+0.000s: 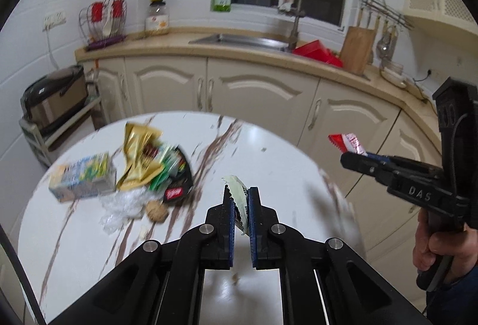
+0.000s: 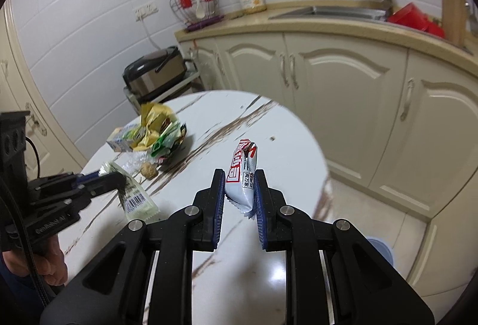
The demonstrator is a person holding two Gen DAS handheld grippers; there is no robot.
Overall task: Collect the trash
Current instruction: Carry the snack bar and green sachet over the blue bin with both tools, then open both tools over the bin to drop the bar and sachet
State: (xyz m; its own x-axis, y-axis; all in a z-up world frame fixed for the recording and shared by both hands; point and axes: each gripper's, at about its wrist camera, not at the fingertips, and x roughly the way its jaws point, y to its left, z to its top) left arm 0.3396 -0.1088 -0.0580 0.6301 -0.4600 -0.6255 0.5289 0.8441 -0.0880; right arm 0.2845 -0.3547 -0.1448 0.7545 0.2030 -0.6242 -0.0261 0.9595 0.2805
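**Trash in both grippers, a pile left on the bench**

Trash was held on both sides. Nearest, the left gripper (image 1: 241,199) was clamped on a pale green wrapper (image 1: 237,190) with a barcode, and the right gripper (image 2: 239,181) pinched a red-and-white snack packet (image 2: 243,175) near its lower end, both lifted above the round marbled bench (image 1: 269,151).

Farther off on the left of the bench lay the rest of the litter: a small brown lump (image 1: 156,210) and clear crumpled plastic (image 1: 122,205), then a drink carton (image 1: 83,178) on its side, a gold foil bag (image 1: 140,151) and green and dark sachets (image 1: 173,172) touching one another.

To do this carry well, I judged both grips should stay firm and the wrappers be kept level, since thin film can slide from flat pads.

No bin could be made out with certainty; a blue rim (image 2: 379,250) showed on the floor at the right, mostly cut off. Motion blur smeared the pile, so its print could not be read.
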